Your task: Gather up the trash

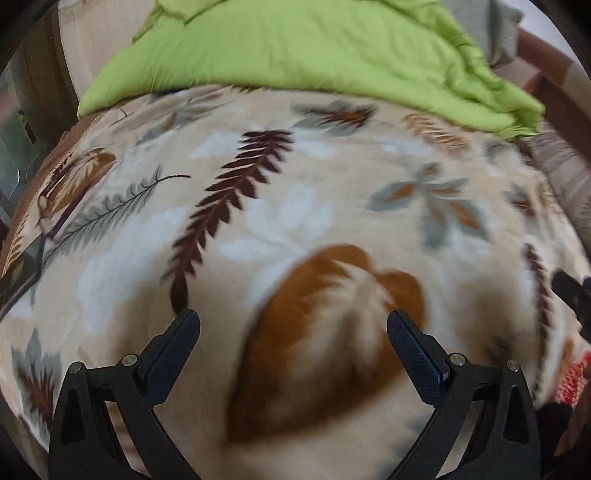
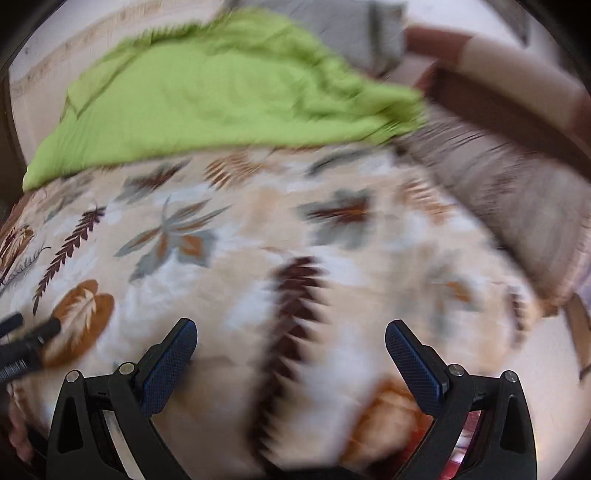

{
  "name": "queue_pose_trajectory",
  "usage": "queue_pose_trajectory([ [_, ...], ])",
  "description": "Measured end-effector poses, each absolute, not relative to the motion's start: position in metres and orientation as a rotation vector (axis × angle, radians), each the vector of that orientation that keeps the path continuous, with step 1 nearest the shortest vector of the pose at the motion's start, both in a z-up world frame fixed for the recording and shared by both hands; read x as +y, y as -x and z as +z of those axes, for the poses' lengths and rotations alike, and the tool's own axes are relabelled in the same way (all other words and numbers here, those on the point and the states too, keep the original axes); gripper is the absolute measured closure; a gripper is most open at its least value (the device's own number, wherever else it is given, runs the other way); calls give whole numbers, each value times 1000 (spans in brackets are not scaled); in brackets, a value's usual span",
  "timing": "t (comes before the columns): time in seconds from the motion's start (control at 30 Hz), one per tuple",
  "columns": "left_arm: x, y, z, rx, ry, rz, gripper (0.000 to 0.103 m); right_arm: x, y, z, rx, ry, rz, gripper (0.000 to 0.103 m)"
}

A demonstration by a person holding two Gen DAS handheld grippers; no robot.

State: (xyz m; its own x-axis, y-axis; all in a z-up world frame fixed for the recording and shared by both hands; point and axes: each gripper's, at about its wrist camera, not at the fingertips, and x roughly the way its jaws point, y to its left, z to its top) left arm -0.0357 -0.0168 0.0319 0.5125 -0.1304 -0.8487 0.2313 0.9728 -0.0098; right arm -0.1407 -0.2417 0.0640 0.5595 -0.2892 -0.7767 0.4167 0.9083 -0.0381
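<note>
My left gripper (image 1: 293, 321) is open above a beige blanket with a leaf print (image 1: 295, 192), nothing between its fingers. My right gripper (image 2: 291, 330) is also open over the same blanket (image 2: 258, 229), empty. The left gripper's black tips (image 2: 33, 328) show at the left edge of the right wrist view. The right gripper (image 1: 570, 291) shows as a dark shape at the right edge of the left wrist view. A red and white patterned item (image 1: 570, 380) lies at the lower right, partly cut off; I cannot tell what it is. Both views are blurred.
A bright green quilt (image 1: 303, 48) lies bunched across the far side of the bed (image 2: 221, 88). A grey striped cloth (image 2: 509, 192) covers the right side. A brown wooden bed frame (image 2: 498, 88) runs behind it. A grey pillow (image 2: 354, 33) sits at the back.
</note>
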Motion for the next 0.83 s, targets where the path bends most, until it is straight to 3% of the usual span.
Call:
queue_pose_trajectory([
  [0.27, -3, 5, 9, 945, -89, -123, 0, -202, 15, -9, 901, -145, -389, 0],
  [0.33, -5, 3, 7, 938, -97, -113, 0, -198, -1, -21, 992, -110, -350, 0],
  [0.83, -4, -23, 3, 926, -105, -123, 0, -207, -1, -20, 946, -156, -331, 0],
])
